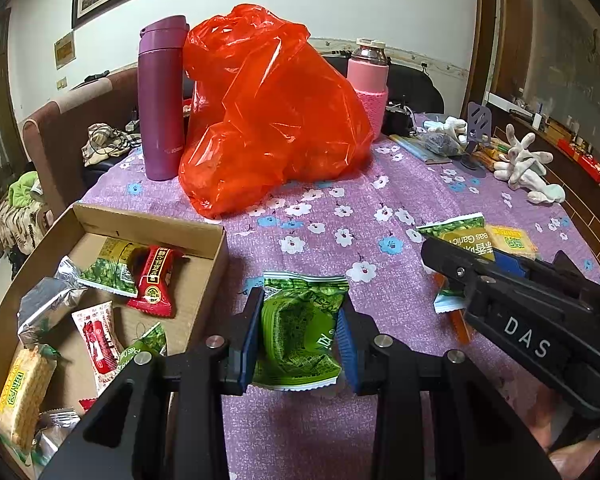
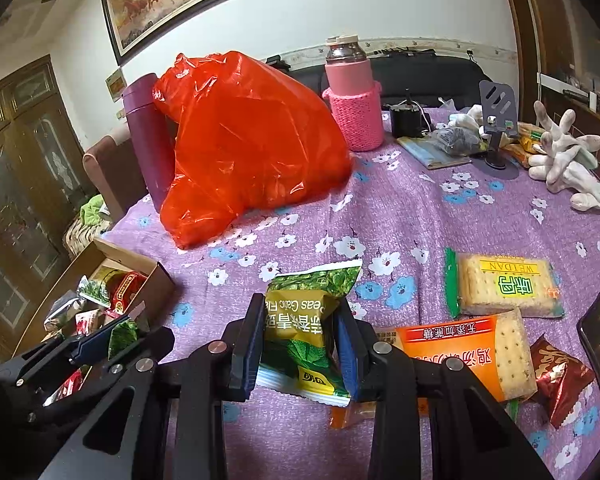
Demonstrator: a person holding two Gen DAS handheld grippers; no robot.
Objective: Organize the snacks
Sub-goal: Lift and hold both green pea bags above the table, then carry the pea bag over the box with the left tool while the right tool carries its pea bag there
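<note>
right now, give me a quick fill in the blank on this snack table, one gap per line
1. Each tongs is shut on a ____ snack packet.
2. The cardboard box sits to the ____ of the left tongs.
3. The big plastic bag is ____ in colour.
4. The knitted sleeve on the bottle is ____.

Missing words: green; left; red; pink

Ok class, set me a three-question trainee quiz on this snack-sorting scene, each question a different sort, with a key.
1. True or false: both grippers hold a packet.
2. Which lies nearest the cardboard box? A) red plastic bag B) pink bottle C) white gloves
3. Fill in: the tablecloth is ____ with flowers.

Key: 1 true: left gripper grips a green snack packet, right gripper a garlic peas packet. 2 A. 3 purple.
</note>
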